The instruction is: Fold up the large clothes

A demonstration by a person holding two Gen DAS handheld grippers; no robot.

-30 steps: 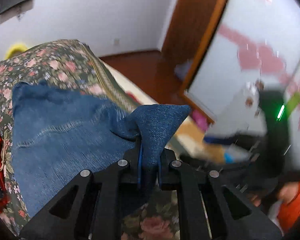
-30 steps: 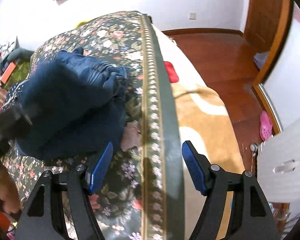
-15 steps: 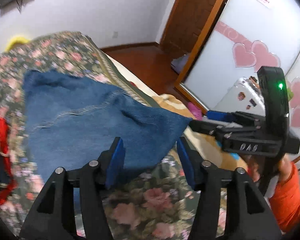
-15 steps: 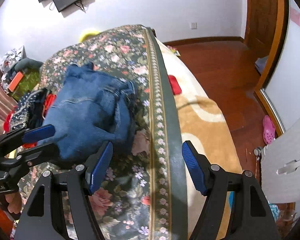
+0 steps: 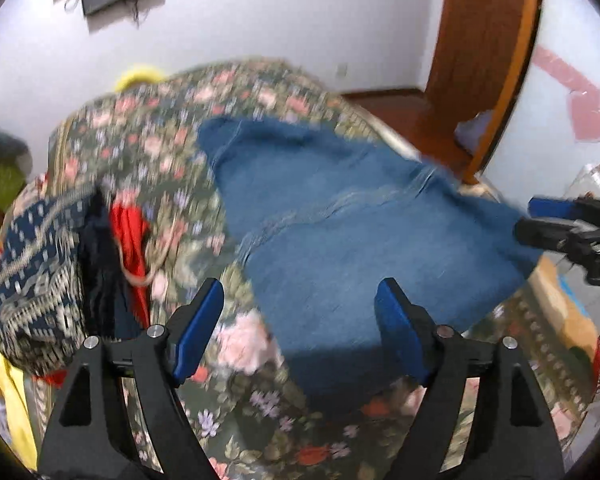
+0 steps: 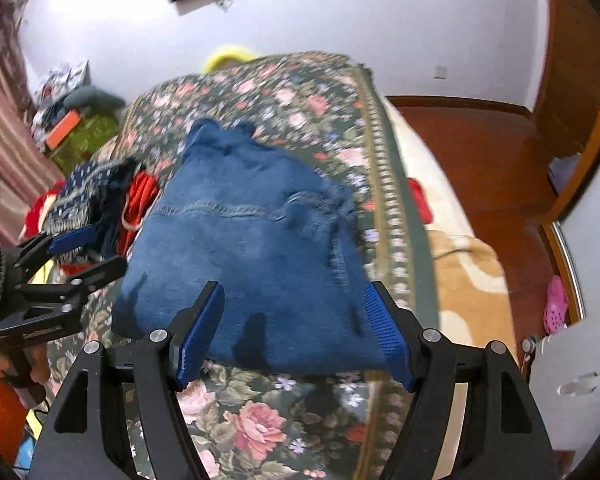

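Left wrist view gives me the jeans [image 5: 364, 240] lying folded on the floral bedspread [image 5: 260, 420], their long axis running from the far end near the wall down toward my tongs, slightly slanted to the right. My left gripper [image 5: 300, 328] hangs just above the bedspread at the near left corner of the denim with its blue pads [image 5: 196, 328] spread wide; nothing is between them. At the right edge of this view I see my right gripper [image 5: 556, 220] level with the denim's right corner; whether it touches the cloth I cannot tell.

From the right wrist view the jeans [image 6: 252, 248] form a thick bundle, narrower at the far end and broad at the near end, with a stitched seam crossing them and a doubled edge on the right. My right gripper [image 6: 296, 332] sits low over the near edge, jaws spread, the denim's hem between the pads but not pinched. The left gripper [image 6: 84, 252] comes in from the left, beside the bundle's left corner, also spread. A pile of patterned and red clothes [image 6: 100, 196] lies just left of the jeans.
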